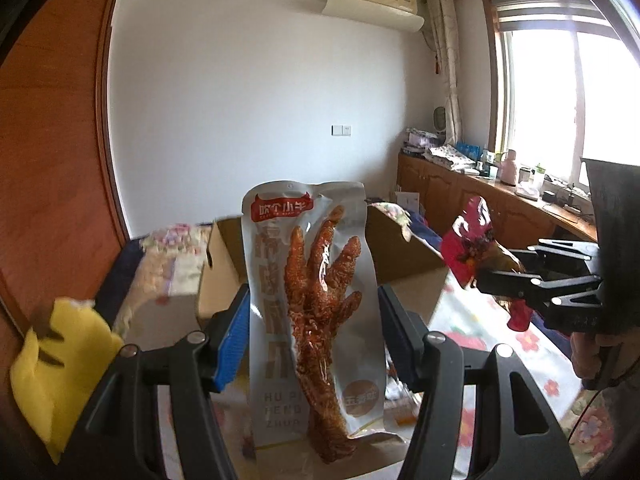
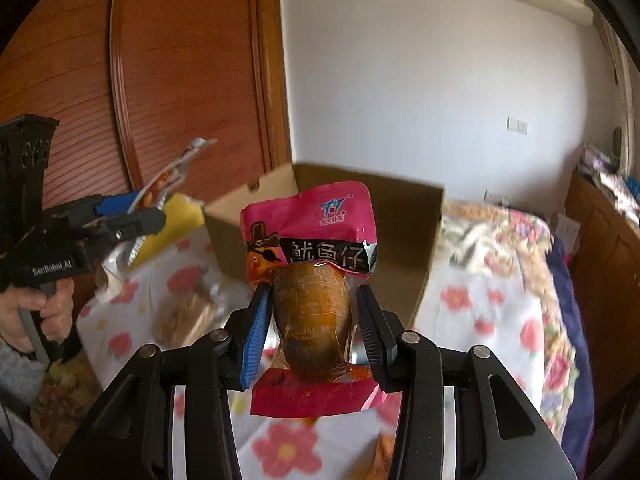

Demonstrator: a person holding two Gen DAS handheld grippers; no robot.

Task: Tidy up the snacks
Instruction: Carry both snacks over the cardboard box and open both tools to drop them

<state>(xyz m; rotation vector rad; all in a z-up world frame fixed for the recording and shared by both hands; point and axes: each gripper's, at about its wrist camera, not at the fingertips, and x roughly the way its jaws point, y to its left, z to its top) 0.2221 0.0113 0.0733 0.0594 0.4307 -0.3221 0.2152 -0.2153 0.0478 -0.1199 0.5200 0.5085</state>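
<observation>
Your left gripper (image 1: 314, 336) is squeezing the silver chicken-foot packet (image 1: 312, 300); your right gripper (image 2: 312, 334) is squeezing the pink squid packet (image 2: 310, 280), both jaws half closed. Neither is reaching the open brown cardboard box (image 2: 404, 216) ahead yet.

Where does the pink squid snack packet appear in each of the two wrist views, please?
Left wrist view: pink squid packet at right of centre, edge-on, held in the right gripper.
Right wrist view: packet at centre, between that gripper's fingers.
Shared landmark: the open cardboard box behind it.
</observation>
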